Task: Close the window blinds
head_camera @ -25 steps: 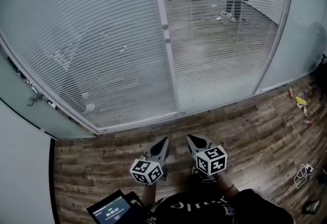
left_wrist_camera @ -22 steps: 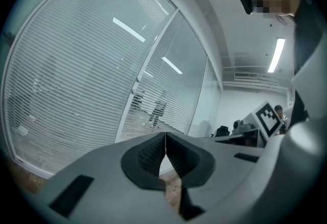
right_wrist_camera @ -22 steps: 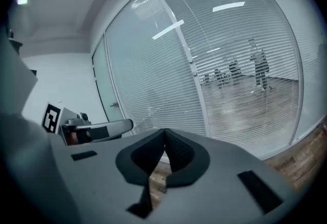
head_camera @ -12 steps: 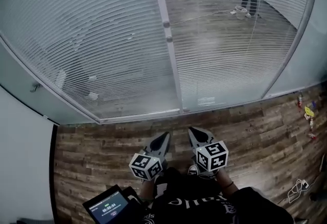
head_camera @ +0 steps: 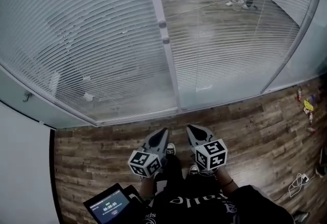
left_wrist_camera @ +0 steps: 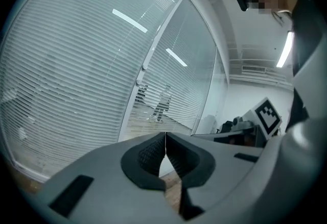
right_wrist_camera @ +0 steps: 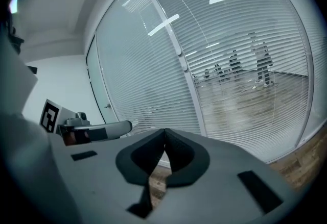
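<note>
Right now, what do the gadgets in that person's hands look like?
Left gripper and right gripper: grey plastic, tapering to pointed jaws with dark ribbed pads. Each carries a white cube with black square markers. The person's top is black.

Showing pale grey-white horizontal slats all across the window blinds (head_camera: pixel 97 44), with a white frame post (head_camera: pixel 166 59) in between. Showing brown, streaky wood-grain planks on the floor (head_camera: pixel 255 126). Carrying black-and-white square markers on the grey left gripper (head_camera: pixel 163 132) and grey right gripper (head_camera: pixel 190 129). Glowing teal on the black tablet (head_camera: pixel 110 206).
</note>
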Motion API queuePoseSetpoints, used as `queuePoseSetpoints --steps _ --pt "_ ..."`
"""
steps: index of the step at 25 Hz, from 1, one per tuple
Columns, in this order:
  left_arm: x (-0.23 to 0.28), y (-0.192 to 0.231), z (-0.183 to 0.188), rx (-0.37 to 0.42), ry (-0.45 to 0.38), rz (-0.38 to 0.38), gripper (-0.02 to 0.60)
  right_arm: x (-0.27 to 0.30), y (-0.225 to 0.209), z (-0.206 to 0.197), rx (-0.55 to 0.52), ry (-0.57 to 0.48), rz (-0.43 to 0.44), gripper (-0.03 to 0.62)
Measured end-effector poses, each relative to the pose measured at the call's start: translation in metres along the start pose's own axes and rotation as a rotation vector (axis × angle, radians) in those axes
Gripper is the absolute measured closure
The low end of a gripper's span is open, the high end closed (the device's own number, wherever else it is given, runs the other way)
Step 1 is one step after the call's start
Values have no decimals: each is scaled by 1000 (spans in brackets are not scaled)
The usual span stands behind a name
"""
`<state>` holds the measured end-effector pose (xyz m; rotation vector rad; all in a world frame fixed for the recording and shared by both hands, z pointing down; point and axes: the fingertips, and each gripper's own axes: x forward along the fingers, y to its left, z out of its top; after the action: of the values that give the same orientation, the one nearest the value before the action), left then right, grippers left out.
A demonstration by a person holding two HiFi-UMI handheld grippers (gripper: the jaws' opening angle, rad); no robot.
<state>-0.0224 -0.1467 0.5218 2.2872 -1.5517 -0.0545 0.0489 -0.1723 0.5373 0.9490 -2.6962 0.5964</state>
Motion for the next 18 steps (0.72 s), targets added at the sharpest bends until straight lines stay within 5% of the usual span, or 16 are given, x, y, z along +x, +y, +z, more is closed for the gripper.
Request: queuePoseSetpoints --steps 7,18 --pt "64 67 49 75 1 -78 577 85 -28 56 -85 -32 -96 577" --pt "123 145 105 86 5 -171 577 206 -61 177 -475 -75 -308 556"
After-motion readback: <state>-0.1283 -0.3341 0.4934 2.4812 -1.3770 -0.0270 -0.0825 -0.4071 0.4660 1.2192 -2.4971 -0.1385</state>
